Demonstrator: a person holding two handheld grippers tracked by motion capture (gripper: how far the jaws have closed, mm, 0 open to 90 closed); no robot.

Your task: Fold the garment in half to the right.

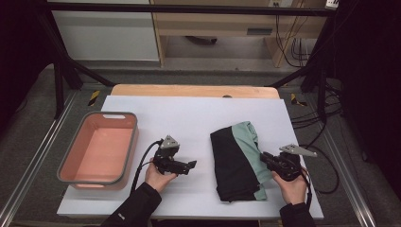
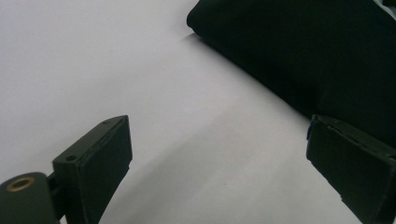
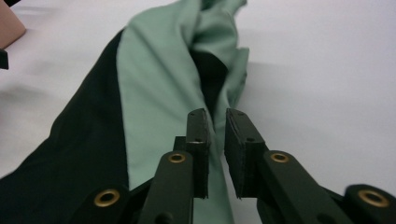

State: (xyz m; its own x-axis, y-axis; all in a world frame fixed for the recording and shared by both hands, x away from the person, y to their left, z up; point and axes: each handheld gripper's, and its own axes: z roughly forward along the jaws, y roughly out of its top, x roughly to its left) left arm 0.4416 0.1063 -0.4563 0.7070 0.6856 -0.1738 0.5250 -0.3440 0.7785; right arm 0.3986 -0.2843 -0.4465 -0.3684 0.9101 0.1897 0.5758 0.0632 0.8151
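Soft matt cloth garment (image 1: 239, 161) in black and green, smooth matt white table sheet (image 1: 189, 113), smooth pink plastic tub (image 1: 100, 147)

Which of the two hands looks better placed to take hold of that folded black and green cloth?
The right. Its hand-held gripper sits at the folded black and green cloth's edge, jaws nearly shut over it; the left hand-held gripper is apart from it.

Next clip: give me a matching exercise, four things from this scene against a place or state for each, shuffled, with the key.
Things:
1. tub
2. folded garment
3. left hand-held gripper
4. right hand-held gripper

Places or states:
A. jaws wide apart over bare white sheet
B. black and green, lying right of centre
C. jaws nearly together at the green cloth edge
D. pink inside, at the table's left edge

Pairs: 1-D, 2-B, 3-A, 4-C
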